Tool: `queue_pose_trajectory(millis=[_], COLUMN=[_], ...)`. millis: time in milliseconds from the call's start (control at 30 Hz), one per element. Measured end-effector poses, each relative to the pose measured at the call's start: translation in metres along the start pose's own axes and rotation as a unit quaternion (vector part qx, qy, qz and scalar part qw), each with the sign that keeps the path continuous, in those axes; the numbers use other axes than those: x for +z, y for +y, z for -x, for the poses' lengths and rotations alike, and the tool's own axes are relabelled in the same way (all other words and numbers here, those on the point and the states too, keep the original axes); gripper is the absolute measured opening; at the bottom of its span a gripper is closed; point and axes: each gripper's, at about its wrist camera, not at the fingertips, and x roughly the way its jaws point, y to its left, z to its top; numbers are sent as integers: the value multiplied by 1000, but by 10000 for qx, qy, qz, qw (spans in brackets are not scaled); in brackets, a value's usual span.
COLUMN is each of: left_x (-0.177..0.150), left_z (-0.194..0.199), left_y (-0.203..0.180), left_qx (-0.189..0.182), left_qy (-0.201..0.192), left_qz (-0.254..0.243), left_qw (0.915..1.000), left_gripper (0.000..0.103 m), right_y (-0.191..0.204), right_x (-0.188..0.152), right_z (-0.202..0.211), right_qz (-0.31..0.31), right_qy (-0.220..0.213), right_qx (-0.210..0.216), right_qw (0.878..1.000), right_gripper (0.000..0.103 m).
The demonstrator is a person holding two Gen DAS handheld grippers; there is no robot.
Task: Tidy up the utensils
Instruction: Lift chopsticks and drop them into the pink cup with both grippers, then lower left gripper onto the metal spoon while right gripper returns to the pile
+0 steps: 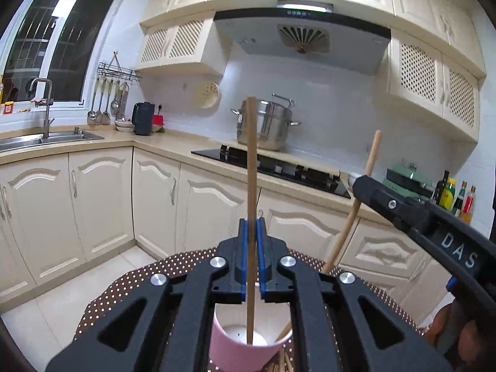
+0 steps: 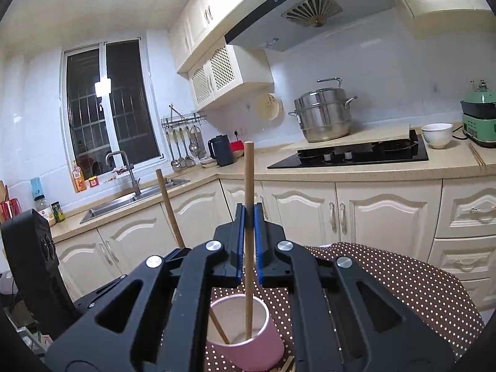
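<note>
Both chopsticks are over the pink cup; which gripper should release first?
Either; slight edge left. The left gripper holds its chopstick upright, tip near the pink cup floor. The right gripper matches, its chopstick also inside.

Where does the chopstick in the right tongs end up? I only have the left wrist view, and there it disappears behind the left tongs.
Observer: The right tongs are shut on that chopstick. It stands upright, with its lower end inside the pink cup.
Reviewer: Are any utensils lying elsewhere?
Observer: Yes. Thin chopsticks lie on the counter, to the right of the stove.
Reviewer: Anything next to them?
Observer: A white bowl sits just to their left.
</note>
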Motion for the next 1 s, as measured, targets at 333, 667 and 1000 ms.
queue_pose_trajectory(millis=[333, 667, 1000], left_x=[-3, 4, 8], left_z=[20, 50, 72], left_y=[7, 13, 11], left_qx=[-111, 73, 69], left_qy=[125, 161, 289], left_qz=[130, 189, 72], left_qw=[9998, 9997, 9995], left_gripper=[32, 55, 62], right_y=[3, 7, 9], right_x=[-4, -10, -10], right_z=[10, 12, 20], right_qz=[-4, -55, -154], right_qy=[82, 254, 382], right_qx=[-82, -171, -275], right_qw=[9999, 9995, 9988], right_gripper=[7, 7, 31])
